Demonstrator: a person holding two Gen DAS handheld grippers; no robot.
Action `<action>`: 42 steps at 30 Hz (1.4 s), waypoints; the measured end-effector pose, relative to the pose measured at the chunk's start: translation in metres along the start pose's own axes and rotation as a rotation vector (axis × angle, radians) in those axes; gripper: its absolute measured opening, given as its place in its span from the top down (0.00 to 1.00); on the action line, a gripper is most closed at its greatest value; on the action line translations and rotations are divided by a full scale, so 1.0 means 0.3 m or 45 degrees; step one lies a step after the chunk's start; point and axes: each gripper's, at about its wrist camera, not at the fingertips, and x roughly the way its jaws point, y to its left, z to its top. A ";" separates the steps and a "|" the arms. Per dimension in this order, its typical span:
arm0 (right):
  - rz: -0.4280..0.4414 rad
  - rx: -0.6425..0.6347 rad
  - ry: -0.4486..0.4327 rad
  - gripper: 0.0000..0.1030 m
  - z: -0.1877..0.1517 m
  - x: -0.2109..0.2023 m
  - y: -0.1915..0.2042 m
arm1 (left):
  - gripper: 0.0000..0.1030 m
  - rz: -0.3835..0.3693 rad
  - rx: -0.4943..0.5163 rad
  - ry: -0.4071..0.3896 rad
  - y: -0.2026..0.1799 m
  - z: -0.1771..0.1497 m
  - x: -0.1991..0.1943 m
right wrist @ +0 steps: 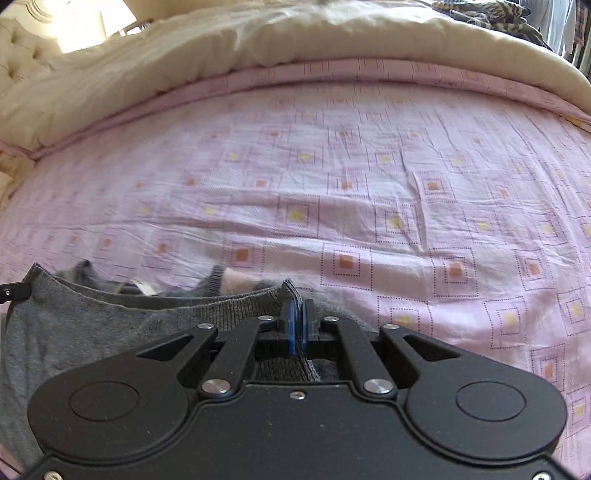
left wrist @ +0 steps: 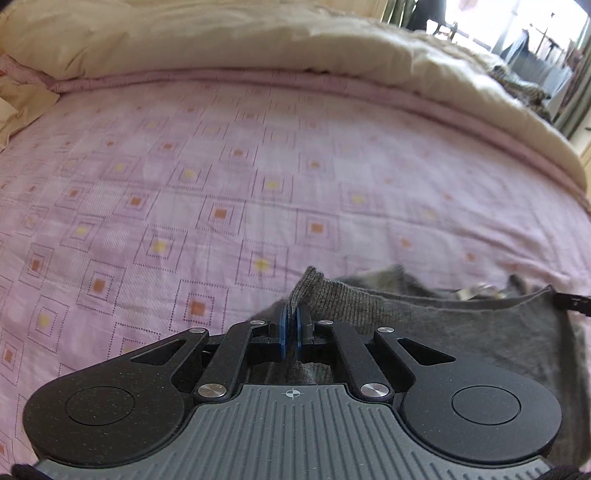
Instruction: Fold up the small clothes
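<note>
A small grey knit garment [left wrist: 461, 332] hangs between my two grippers above the pink bed sheet [left wrist: 221, 184]. My left gripper [left wrist: 292, 317] is shut on its ribbed edge at the left corner, and the cloth stretches away to the right. In the right wrist view the same grey garment [right wrist: 92, 332] spreads to the left, and my right gripper [right wrist: 297, 314] is shut on its ribbed corner. A white label [right wrist: 142, 286] shows inside the opening. Most of the garment's lower part is hidden behind the gripper bodies.
The pink sheet [right wrist: 369, 184] with square patterns covers the bed ahead. A cream duvet [left wrist: 258, 40] is bunched along the far side. A tufted headboard [right wrist: 22, 48] stands at the far left, patterned cloth [right wrist: 491, 14] at the far right.
</note>
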 end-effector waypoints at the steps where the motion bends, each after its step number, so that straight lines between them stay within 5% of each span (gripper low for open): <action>1: -0.016 -0.006 0.015 0.92 -0.003 0.015 0.000 | 0.93 0.013 0.001 0.017 0.003 -0.005 0.012; 2: -0.030 -0.010 0.028 0.92 -0.007 0.027 -0.003 | 0.92 0.025 0.002 0.029 0.007 -0.011 0.019; 8: -0.063 -0.011 0.057 0.91 -0.009 0.043 0.000 | 0.51 0.098 -0.013 0.043 0.039 -0.006 0.000; 10: -0.070 0.009 0.054 0.82 -0.002 0.034 -0.002 | 0.46 0.140 -0.019 0.026 0.048 -0.008 -0.037; 12: -0.094 0.027 0.015 0.54 -0.002 0.001 -0.005 | 0.40 0.157 -0.018 0.007 0.051 -0.016 -0.093; 15: -0.109 0.041 -0.070 0.46 -0.015 -0.082 -0.009 | 0.30 0.133 0.010 -0.022 0.041 -0.040 -0.190; 21: -0.100 0.003 -0.121 0.43 -0.116 -0.243 0.034 | 0.28 0.081 0.162 0.023 -0.080 -0.199 -0.312; 30: 0.003 -0.229 0.006 0.42 -0.395 -0.341 0.268 | 0.28 0.090 0.299 0.147 -0.188 -0.410 -0.295; 35: -0.072 -0.263 0.106 0.42 -0.481 -0.293 0.273 | 0.23 0.152 0.286 0.210 -0.110 -0.448 -0.252; 39: -0.136 -0.092 0.130 0.42 -0.517 -0.299 0.168 | 0.09 0.163 0.172 0.231 -0.038 -0.463 -0.257; 42: -0.150 -0.041 0.145 0.41 -0.515 -0.316 0.134 | 0.08 0.159 0.081 0.242 -0.004 -0.469 -0.261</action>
